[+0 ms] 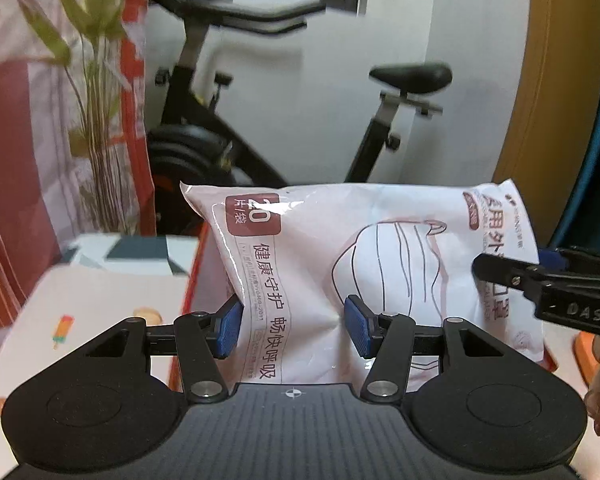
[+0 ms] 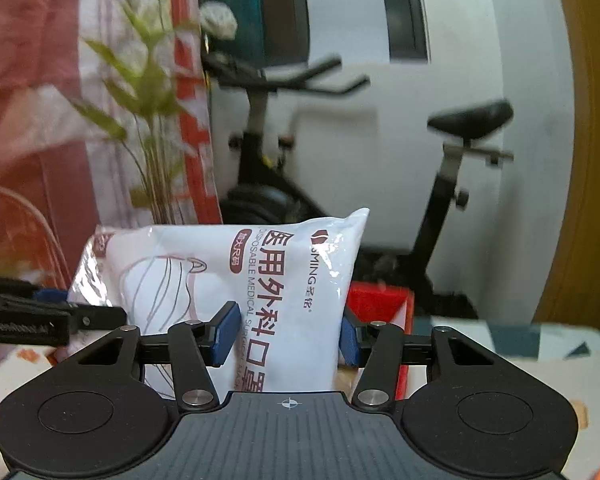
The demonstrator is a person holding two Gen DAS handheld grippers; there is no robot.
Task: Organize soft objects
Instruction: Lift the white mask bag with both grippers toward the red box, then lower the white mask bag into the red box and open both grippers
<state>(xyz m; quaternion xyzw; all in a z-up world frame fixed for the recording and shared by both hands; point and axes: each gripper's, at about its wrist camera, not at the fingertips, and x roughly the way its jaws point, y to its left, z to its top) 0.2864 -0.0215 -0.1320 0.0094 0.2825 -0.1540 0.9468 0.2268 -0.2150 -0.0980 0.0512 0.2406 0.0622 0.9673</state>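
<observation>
Above the red box, a white pack of surgical masks hangs clear of the tabletop, held at both ends. Left of the box's middle, the left tongs pinch the pack's printed end between blue pads. Further right, the right tongs clamp the pack's other end. Behind the box stands an exercise bike.

Mask pack between left gripper pads, exercise bike behind, plant left
</observation>
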